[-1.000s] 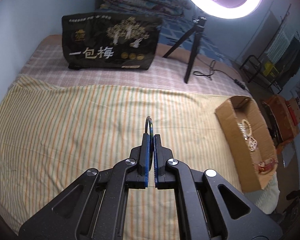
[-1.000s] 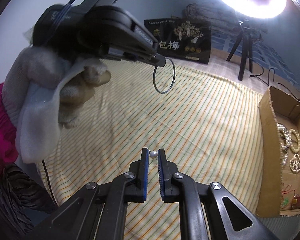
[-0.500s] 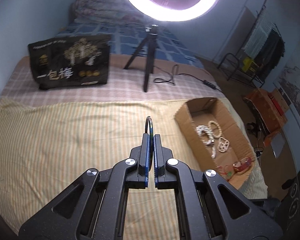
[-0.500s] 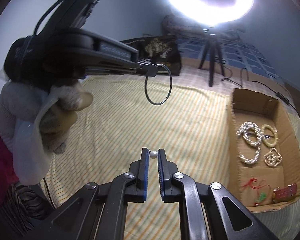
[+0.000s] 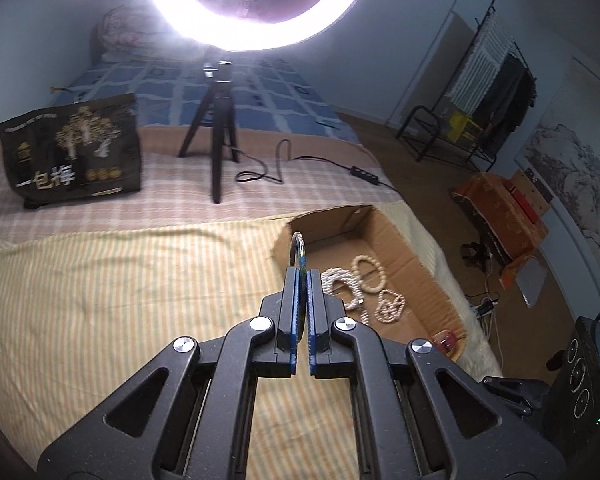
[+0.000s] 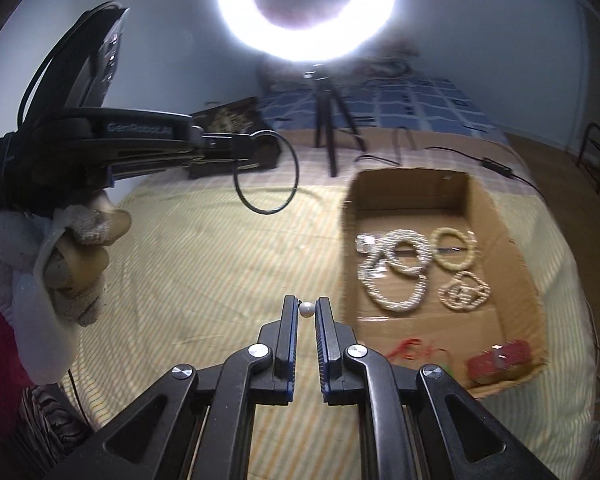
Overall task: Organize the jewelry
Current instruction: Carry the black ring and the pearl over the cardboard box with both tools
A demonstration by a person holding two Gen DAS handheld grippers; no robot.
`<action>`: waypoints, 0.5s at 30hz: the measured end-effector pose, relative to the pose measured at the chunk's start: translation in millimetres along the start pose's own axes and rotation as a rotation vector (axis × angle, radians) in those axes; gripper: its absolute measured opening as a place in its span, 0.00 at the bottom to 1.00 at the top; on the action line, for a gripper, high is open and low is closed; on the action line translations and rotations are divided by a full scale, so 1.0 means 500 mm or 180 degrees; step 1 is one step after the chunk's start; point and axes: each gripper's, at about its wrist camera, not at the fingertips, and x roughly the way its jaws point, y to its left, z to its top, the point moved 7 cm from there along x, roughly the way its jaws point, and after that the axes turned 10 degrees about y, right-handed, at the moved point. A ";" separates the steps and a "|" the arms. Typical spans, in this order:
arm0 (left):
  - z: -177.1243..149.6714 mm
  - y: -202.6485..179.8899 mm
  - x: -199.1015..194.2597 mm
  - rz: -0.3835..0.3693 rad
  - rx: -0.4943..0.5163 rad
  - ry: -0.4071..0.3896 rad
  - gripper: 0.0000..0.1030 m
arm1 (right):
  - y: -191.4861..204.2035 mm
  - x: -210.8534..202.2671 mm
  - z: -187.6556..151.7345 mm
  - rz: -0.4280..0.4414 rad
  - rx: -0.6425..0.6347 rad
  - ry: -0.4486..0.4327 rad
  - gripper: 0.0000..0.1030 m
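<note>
Carry step, likely. Left gripper (image 5: 303, 276) clamps bangle (image 5: 297, 250); right gripper (image 6: 307, 310) pinches pearl (image 6: 306, 309). Box (image 6: 496, 216) at 2 o'clock: next, release inside.

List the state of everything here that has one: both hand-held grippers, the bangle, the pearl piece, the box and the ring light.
Left hand-held gripper: shut on the bangle.
Bangle: held in the air, hanging from the fingertips.
Right hand-held gripper: shut on the pearl piece.
Pearl piece: pinched at the fingertips.
Cardboard box: open-topped, jewelry lying inside.
Ring light: switched on.
</note>
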 end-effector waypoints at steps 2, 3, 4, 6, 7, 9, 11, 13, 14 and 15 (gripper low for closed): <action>0.005 -0.022 0.012 -0.0038 0.0044 0.0001 0.01 | -0.023 -0.005 -0.003 -0.0030 0.0070 -0.0007 0.06; 0.007 -0.033 0.018 -0.0057 0.0071 0.0002 0.01 | -0.029 -0.006 -0.005 -0.0039 0.0090 -0.0008 0.06; 0.009 -0.041 0.024 -0.0070 0.0090 0.0005 0.01 | -0.038 -0.008 -0.007 -0.0051 0.0112 -0.0008 0.06; 0.013 -0.062 0.039 -0.0087 0.0149 0.0017 0.01 | -0.050 -0.014 -0.014 -0.0065 0.0143 -0.0003 0.06; 0.015 -0.069 0.046 -0.0091 0.0173 0.0020 0.01 | -0.055 -0.014 -0.016 -0.0068 0.0156 0.0001 0.06; 0.019 -0.085 0.059 -0.0102 0.0204 0.0025 0.01 | -0.065 -0.013 -0.016 -0.0070 0.0178 0.0008 0.06; 0.026 -0.098 0.072 -0.0115 0.0222 0.0028 0.01 | -0.070 -0.011 -0.015 -0.0061 0.0190 0.0013 0.06; 0.032 -0.106 0.087 -0.0131 0.0227 0.0037 0.01 | -0.072 -0.008 -0.015 -0.0051 0.0187 0.0024 0.06; 0.035 -0.109 0.095 -0.0137 0.0227 0.0043 0.01 | -0.073 -0.006 -0.015 -0.0049 0.0186 0.0030 0.06; 0.038 -0.112 0.104 -0.0143 0.0231 0.0055 0.01 | -0.074 -0.004 -0.015 -0.0045 0.0185 0.0036 0.06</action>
